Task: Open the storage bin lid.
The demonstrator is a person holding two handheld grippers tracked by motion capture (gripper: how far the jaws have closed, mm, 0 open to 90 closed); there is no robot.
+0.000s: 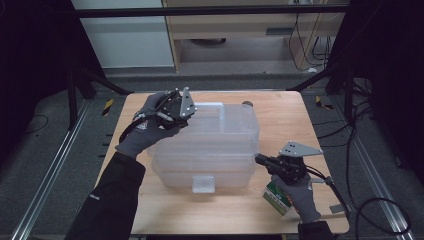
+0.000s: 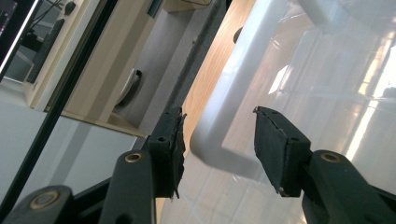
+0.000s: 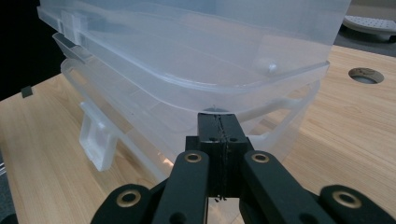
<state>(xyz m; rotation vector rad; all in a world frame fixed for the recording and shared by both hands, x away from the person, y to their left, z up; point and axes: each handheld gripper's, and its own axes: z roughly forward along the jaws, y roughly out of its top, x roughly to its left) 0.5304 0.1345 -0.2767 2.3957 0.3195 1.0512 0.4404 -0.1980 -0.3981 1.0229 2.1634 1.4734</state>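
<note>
Dark floor and a pale cabinet lie behind the wooden surface [image 1: 280, 112], and on it sits a clear plastic box [image 1: 210, 145] with a clear lid [image 3: 196, 51]. I see nothing inside the box; its walls look through to the wood.

My left claw [image 1: 175, 107] hangs above the far left corner of the box, and in the left gripper view its jaws stand apart with nothing between them. Just ahead of this claw [image 2: 217, 140] and below it is the white rounded rim of the lid.

My right claw [image 1: 260, 160] is at the near right corner of the box. In the right gripper view its jaws are pressed together, with no gap, and their tips touch the box just under the edge of the lid, which rises directly in front of this claw [image 3: 219, 123]. I cannot tell if anything is pinched. The box latch [image 3: 95, 137] hangs to the left of this claw. Behind this claw, under my hand, lies a green and white carton [image 1: 277, 197].
</note>
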